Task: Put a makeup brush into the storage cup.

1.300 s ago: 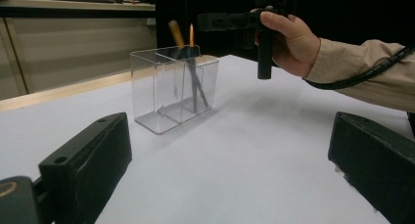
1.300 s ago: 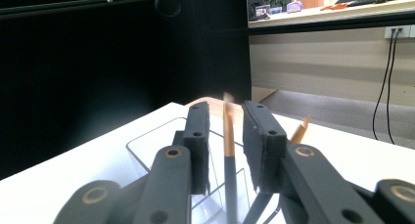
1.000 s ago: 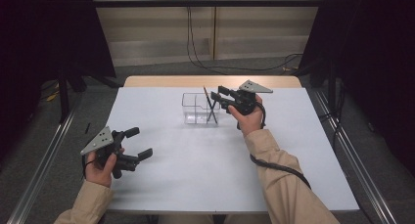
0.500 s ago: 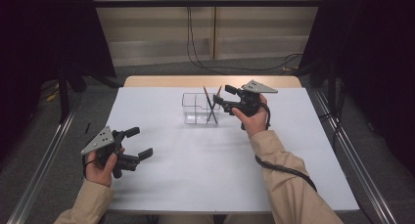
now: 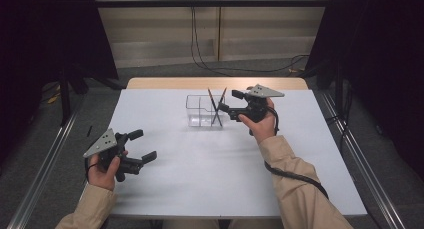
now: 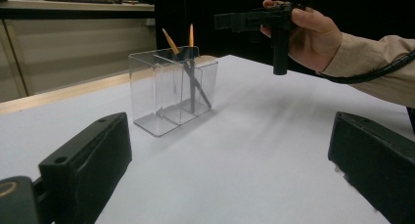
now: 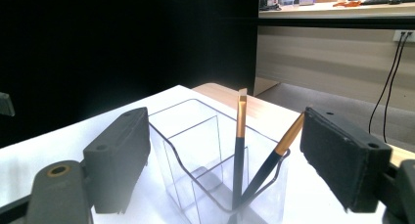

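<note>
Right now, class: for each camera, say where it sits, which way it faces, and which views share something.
High view: above the table's near side, looking forward and down; forearms, left gripper, right gripper.
Left gripper view: along its open jaws toward the clear plastic organiser box.
Right gripper view: over open jaws onto two black, gold-ferruled brushes.
All share box and brushes.

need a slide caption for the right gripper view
Open right gripper just above a clear acrylic organizer holding two makeup brushes, jaws having just opened.
</note>
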`<control>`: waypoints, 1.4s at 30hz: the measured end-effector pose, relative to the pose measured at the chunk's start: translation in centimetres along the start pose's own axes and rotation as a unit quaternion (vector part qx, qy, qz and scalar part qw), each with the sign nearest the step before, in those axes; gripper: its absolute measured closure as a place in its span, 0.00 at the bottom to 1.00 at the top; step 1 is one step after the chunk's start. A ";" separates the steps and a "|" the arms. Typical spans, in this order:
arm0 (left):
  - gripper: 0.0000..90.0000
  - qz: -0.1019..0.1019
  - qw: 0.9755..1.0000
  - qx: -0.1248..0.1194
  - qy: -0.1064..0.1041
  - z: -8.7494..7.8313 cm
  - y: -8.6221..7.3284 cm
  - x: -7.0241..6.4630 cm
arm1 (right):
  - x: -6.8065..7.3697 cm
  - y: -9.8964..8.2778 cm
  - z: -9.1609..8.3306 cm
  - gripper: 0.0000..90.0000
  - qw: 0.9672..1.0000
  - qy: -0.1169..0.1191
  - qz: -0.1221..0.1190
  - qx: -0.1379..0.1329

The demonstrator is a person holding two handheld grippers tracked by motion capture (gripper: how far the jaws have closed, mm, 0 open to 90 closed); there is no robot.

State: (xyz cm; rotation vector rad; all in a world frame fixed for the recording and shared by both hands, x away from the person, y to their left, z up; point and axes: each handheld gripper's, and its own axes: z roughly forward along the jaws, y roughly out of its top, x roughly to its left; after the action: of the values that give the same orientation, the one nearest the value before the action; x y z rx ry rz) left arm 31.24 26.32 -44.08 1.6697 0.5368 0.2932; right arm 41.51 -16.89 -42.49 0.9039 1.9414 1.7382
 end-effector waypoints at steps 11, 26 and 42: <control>0.03 -0.001 1.000 0.000 -0.005 0.4 0.0 0.1 | 0.1 -0.4 -0.7 0.17 1.000 0.000 -0.009 0.011; 0.03 -0.003 1.000 0.001 -0.004 0.3 -0.1 0.1 | 0.4 -0.4 -1.2 0.08 0.998 0.029 -0.033 0.037; 0.03 -0.002 1.000 0.002 -0.003 0.3 -0.1 0.0 | 0.4 -0.5 -2.2 0.07 0.997 0.029 -0.046 0.046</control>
State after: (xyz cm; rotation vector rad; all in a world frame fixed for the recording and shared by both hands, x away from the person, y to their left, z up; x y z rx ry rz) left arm 31.35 26.05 -44.18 1.6735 0.5370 0.2835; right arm 39.71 -18.26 -42.60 0.7902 2.0817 1.6518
